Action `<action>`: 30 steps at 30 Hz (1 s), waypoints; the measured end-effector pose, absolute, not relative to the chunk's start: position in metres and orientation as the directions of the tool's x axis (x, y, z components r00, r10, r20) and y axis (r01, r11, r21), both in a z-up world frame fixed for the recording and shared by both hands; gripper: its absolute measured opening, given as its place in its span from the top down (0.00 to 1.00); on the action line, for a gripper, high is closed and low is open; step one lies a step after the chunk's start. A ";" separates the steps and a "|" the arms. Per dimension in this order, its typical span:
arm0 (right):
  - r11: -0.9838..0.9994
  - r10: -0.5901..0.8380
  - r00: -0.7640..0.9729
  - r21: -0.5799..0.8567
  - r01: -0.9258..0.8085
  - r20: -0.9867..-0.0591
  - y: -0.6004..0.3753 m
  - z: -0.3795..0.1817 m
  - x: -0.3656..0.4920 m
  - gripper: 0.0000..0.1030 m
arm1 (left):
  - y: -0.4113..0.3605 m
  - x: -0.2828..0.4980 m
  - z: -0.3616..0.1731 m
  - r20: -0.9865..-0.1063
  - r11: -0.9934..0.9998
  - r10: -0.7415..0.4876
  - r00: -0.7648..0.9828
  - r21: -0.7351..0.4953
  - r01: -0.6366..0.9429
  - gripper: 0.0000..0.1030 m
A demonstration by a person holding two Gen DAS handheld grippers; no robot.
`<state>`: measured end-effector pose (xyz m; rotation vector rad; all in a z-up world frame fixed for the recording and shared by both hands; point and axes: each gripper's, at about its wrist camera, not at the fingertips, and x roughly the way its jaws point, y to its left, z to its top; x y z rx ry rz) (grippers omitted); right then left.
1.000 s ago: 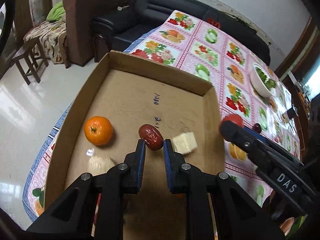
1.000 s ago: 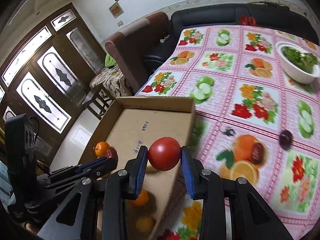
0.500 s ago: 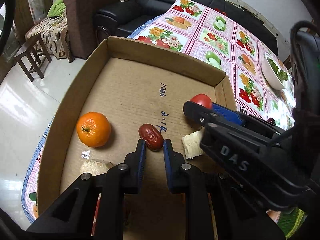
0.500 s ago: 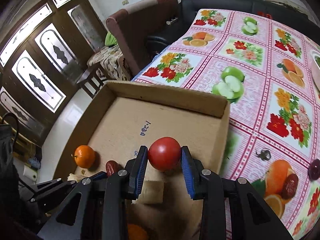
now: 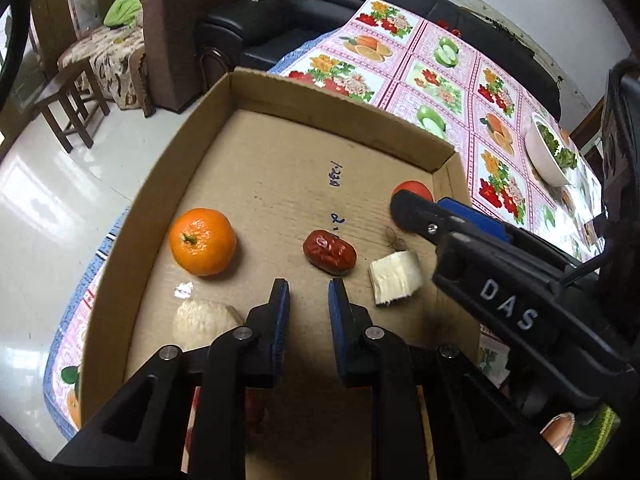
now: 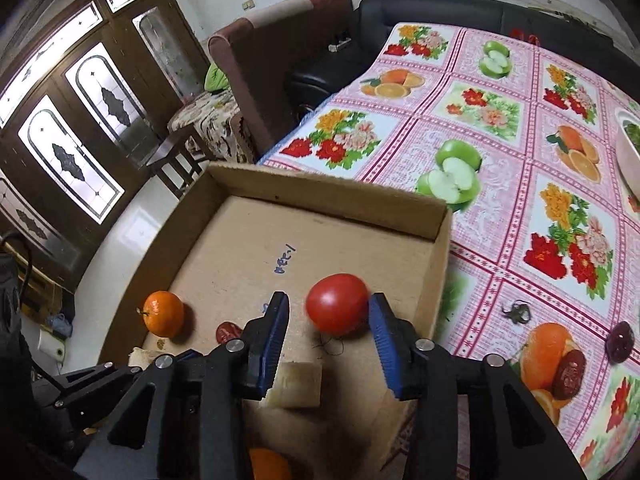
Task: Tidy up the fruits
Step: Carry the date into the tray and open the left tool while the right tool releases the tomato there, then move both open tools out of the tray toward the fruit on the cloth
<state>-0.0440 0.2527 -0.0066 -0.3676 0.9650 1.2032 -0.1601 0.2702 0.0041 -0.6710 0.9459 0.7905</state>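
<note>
Judging the risk, we see our right hand-held gripper [image 6: 328,314] spread apart around the round red tomato [image 6: 337,304] on the shallow cardboard box [image 6: 328,196] floor, where withdrawing carelessly could roll it, while our left hand-held gripper [image 5: 309,294] hangs narrowly parted, holding nothing.

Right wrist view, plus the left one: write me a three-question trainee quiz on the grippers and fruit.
1. True or false: the right gripper is shut on the tomato.
2. Relative to the box, the tomato sits: A inside, B outside, C on the rim.
3. Name the fruit lying just ahead of the left gripper.
Key: 1 false, it is open; 2 A; 3 the date.
</note>
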 end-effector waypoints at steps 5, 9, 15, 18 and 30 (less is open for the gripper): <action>0.364 0.638 0.044 0.251 -0.897 -0.769 0.236 0.006 -0.044 0.57 | 0.258 -0.162 0.016 -0.876 0.559 0.309 0.370 -0.147 -0.816 0.83; 0.372 0.655 0.047 0.267 -0.889 -0.754 0.221 0.013 -0.042 0.57 | 0.249 -0.162 0.025 -0.867 0.567 0.328 0.374 -0.137 -0.812 0.83; 0.398 0.687 0.063 0.302 -0.867 -0.724 0.186 0.026 -0.033 0.56 | 0.234 -0.162 0.036 -0.852 0.580 0.355 0.384 -0.122 -0.806 0.77; 0.416 0.697 0.078 0.313 -0.854 -0.713 0.165 0.030 -0.027 0.56 | 0.225 -0.161 0.042 -0.843 0.584 0.367 0.394 -0.121 -0.803 0.77; 0.528 0.684 0.158 0.333 -0.781 -0.712 0.086 0.023 0.009 0.56 | 0.191 -0.152 0.055 -0.816 0.615 0.401 0.417 -0.098 -0.782 0.69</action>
